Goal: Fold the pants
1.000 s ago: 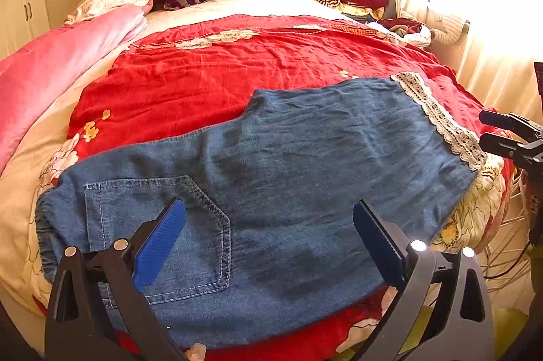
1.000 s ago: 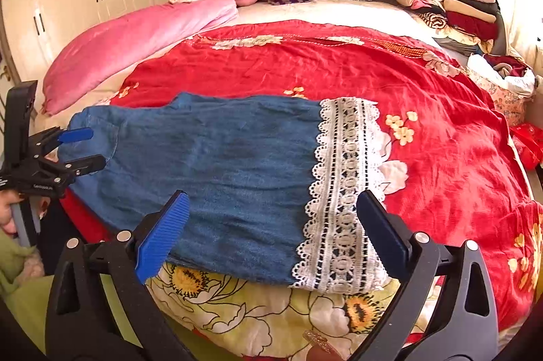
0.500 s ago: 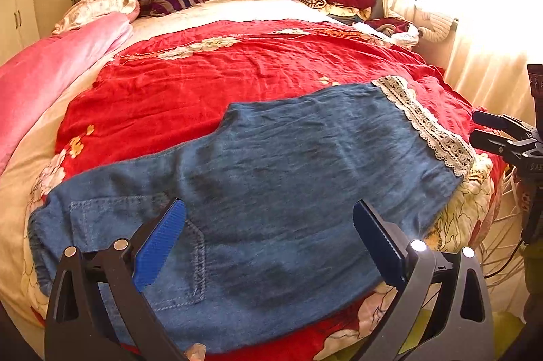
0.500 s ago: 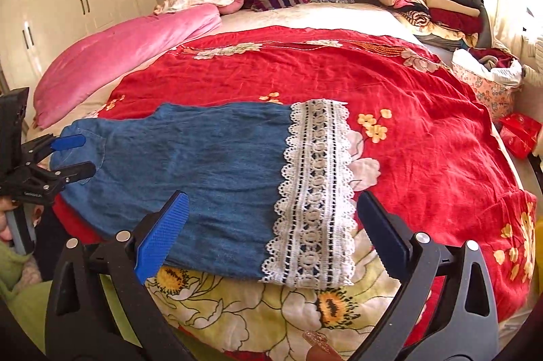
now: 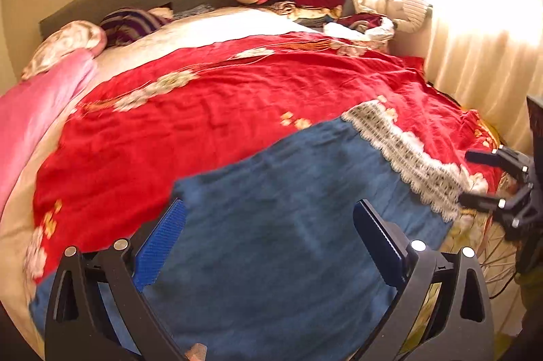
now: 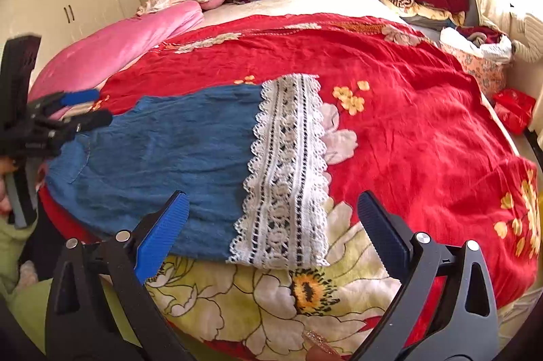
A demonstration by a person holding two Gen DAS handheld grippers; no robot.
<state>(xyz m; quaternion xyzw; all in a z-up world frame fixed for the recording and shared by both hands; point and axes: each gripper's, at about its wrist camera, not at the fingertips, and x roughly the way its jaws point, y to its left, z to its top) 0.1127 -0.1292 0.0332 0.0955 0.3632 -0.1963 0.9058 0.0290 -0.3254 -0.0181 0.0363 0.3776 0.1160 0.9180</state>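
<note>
Both claws, left claw [image 5: 268, 242] and right claw [image 6: 271, 232], gape empty; limp denim pants [image 6: 169, 154] ahead (soft, drapey) want pinching at the lace hem [image 6: 285, 171].

Blue denim pants [image 6: 176, 154] lie flat across the near edge of the red bedspread — legs stacked, white lace cuff [image 6: 286, 171] spread toward the right.

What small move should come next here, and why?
Probably lower the right gripper onto the lace hem and close on it. Both grippers are open and hold nothing, the denim pants lie spread flat on the red bedspread, and the left gripper hovers over the waist half.
</note>
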